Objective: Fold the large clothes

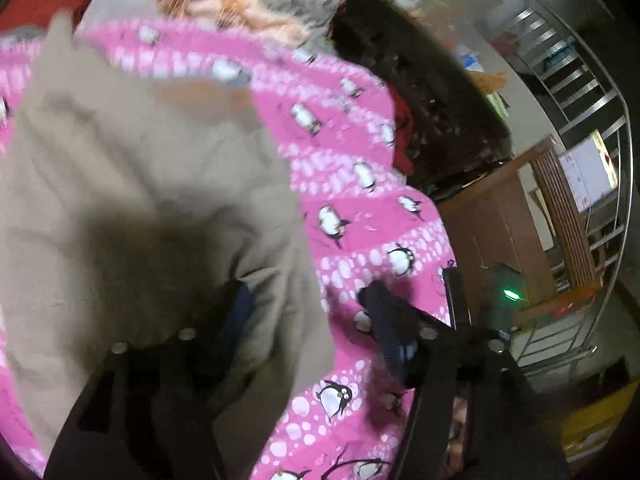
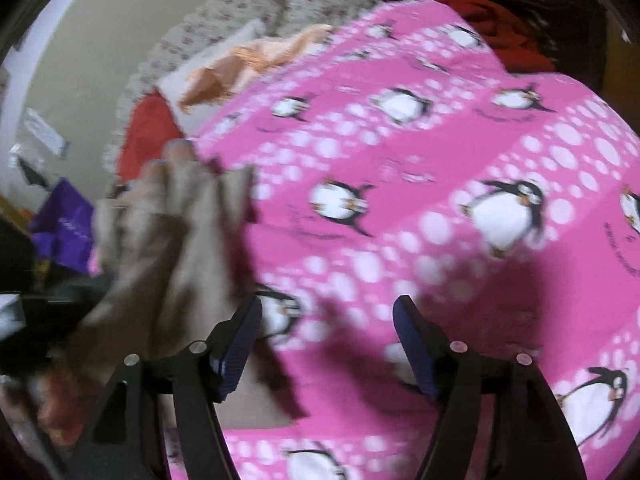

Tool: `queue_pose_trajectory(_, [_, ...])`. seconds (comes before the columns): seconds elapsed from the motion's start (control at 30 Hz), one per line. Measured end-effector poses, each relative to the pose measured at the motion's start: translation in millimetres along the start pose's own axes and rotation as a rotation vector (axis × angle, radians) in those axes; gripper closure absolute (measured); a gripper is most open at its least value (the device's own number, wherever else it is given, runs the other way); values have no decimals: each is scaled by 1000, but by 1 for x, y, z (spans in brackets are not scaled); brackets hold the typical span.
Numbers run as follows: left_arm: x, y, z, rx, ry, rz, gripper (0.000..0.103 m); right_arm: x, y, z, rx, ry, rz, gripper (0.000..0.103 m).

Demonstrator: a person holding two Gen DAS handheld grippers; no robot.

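Note:
A beige garment (image 1: 132, 184) lies over a pink penguin-print blanket (image 1: 360, 208). My left gripper (image 1: 308, 304) has its jaws apart, and a fold of the beige cloth hangs between them, draped over the left finger. In the right wrist view the same beige garment (image 2: 168, 248) hangs bunched at the left, held up from outside the frame. My right gripper (image 2: 326, 332) is open and empty, just above the pink blanket (image 2: 440, 160), to the right of the garment. Both views are motion-blurred.
A peach cloth (image 2: 248, 68), a grey floral fabric (image 2: 280, 4) and red cloth (image 2: 500, 28) lie at the blanket's far side. A purple bag (image 2: 64, 228) sits at the left. A wooden cabinet (image 1: 504, 232) and metal railing (image 1: 580, 92) stand to the right.

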State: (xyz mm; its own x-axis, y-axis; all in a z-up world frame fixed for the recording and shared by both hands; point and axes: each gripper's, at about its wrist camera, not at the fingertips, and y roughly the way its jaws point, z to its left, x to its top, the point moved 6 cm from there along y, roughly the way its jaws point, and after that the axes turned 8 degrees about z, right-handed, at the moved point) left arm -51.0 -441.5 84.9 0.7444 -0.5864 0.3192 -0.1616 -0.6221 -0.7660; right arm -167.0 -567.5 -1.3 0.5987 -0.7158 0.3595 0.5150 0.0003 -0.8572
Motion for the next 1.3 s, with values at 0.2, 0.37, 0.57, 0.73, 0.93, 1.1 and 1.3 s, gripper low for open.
queue_pose_trajectory(0.2, [-16,-50,-17,83,117,-28,35,-9,20,-18,-58,29,74,32])
queue_pose_trajectory(0.37, [-29,-88,7,154,77,-76,32,-17,25,-23,-38,50,93,33])
queue_pose_trajectory(0.57, [-51,-99,52,270,10,-119,20,-20,8,-22,11,77,61,30])
queue_pose_trajectory(0.73, [-65,-51,72,247,-60,-53,20,-24,8,-20,-9,61,79,30])
queue_pose_trajectory(0.93, [-63,30,54,384,26,5,19,-29,8,-17,-18,56,92,30])
queue_pose_trajectory(1.1, [-58,42,45,485,80,-5,19,-36,6,-25,-31,80,104,30])
queue_pose_trajectory(1.3, [-56,24,40,508,92,-2,19,-37,2,-24,-19,97,89,30])
